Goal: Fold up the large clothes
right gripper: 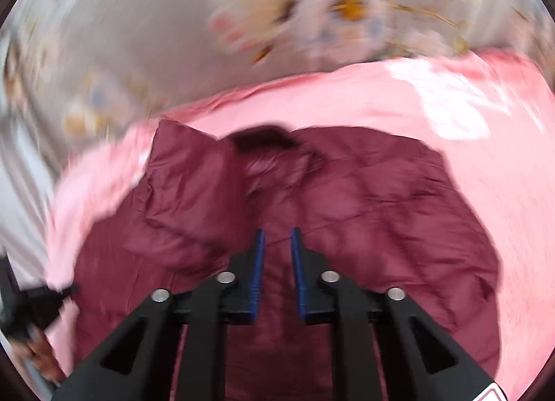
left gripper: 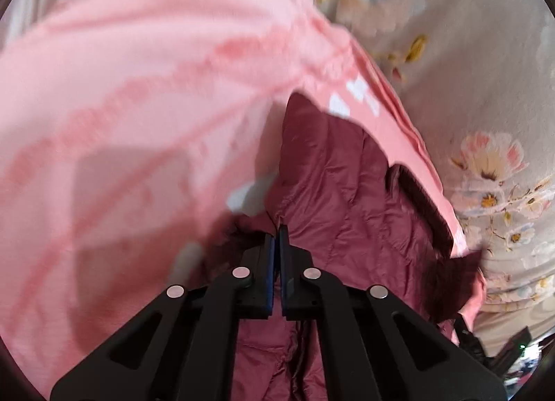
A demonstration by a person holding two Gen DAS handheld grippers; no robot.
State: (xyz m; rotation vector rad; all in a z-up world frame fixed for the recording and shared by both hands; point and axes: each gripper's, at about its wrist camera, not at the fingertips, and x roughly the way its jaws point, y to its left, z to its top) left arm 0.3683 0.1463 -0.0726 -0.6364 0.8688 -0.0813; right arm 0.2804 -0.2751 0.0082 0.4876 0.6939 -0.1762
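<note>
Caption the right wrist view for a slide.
Right gripper slightly open above a maroon puffer jacket lying on a pink blanket.

The left gripper points forward and downward, its two blue-padded fingers pressed together along their length with only a hairline seam between them and nothing seen clamped there. The right gripper tilts down likewise, its fingers standing a narrow gap apart, tips slightly closer than the bases, with nothing pinched between the pads. At the lower left edge of the right wrist view, a hand grips a dark handle; blur hides its details.
</note>
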